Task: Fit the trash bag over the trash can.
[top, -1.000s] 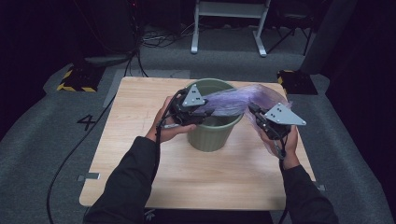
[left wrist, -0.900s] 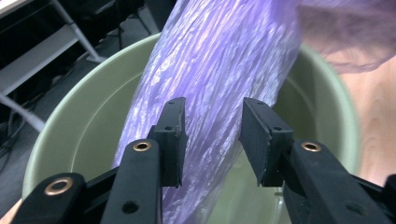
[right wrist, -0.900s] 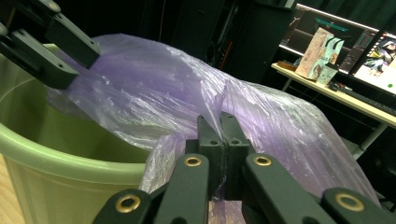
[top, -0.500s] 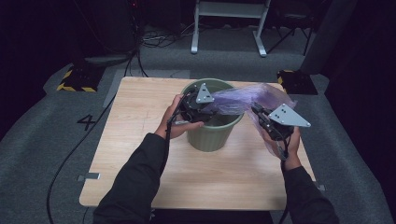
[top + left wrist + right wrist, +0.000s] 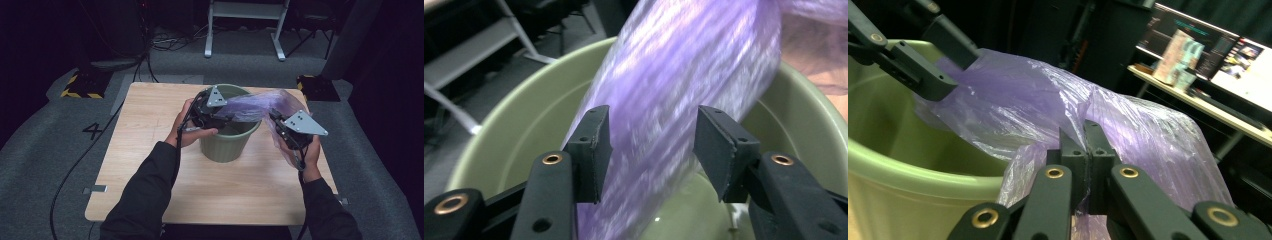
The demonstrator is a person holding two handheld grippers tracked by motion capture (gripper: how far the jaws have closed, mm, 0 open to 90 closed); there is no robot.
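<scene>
Two claws: left claw [image 5: 227,116] jaws apart and just opening, bag between them unpinched; right claw [image 5: 1082,131] clamped on bag.
Purple bag [image 5: 260,105]: draped over green bin [image 5: 227,145] rim, counter [image 5: 150,150] centre.
Risk: released side may slide into bin.

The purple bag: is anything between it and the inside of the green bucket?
Nothing visible blocks it. The bag already stretches over the bucket rim, and its end hangs into the bare interior. The left gripper jaws have just been opening, with the bag between them unpinched. The right gripper is shut on the bag beside the bucket.
</scene>
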